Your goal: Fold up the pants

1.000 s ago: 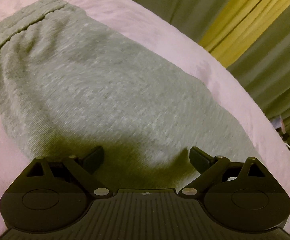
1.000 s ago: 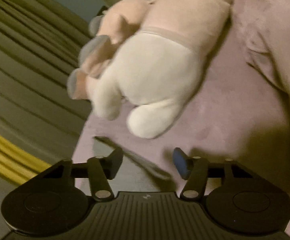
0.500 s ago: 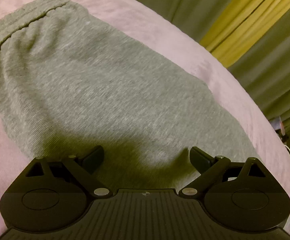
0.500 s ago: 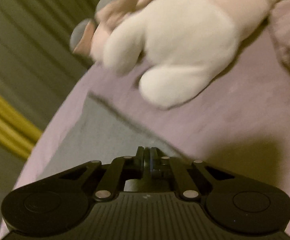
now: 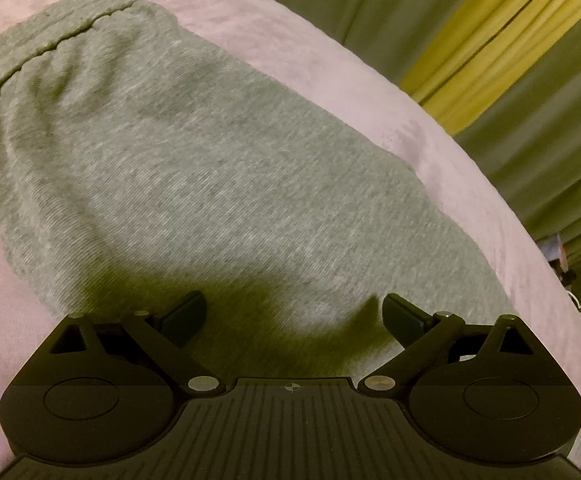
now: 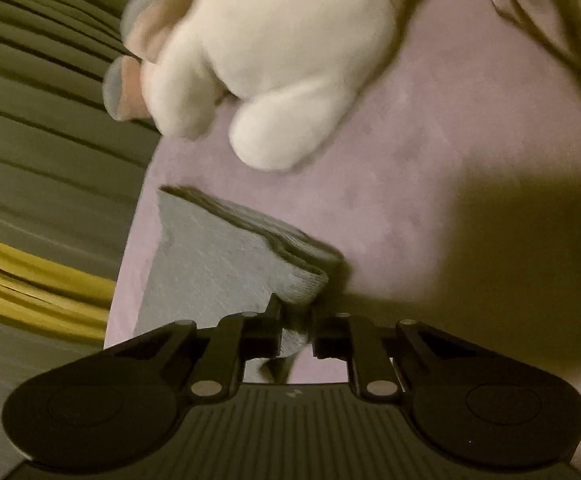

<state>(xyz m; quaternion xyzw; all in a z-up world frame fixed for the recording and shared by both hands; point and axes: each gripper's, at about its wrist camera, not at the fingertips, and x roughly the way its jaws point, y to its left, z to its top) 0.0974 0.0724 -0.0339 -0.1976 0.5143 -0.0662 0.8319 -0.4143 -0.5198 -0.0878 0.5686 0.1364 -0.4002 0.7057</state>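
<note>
Grey knit pants (image 5: 194, 176) lie flat on a pale pink bed cover (image 5: 330, 64), with the elastic waistband (image 5: 42, 40) at the far left. My left gripper (image 5: 292, 314) is open just above the pants cloth, holding nothing. In the right wrist view, my right gripper (image 6: 296, 330) is shut on the cuffed leg end of the pants (image 6: 226, 256) and lifts its corner off the cover (image 6: 430, 160).
A white and pink plush toy (image 6: 274, 60) lies on the bed just beyond the leg end. Olive and yellow curtains (image 5: 510, 48) hang past the bed's edge. A bunched pink blanket (image 6: 562, 12) sits at the far right.
My right gripper has closed on the leg end of the pants and raised its corner. My left gripper stayed open over the pants and shifted slightly.
</note>
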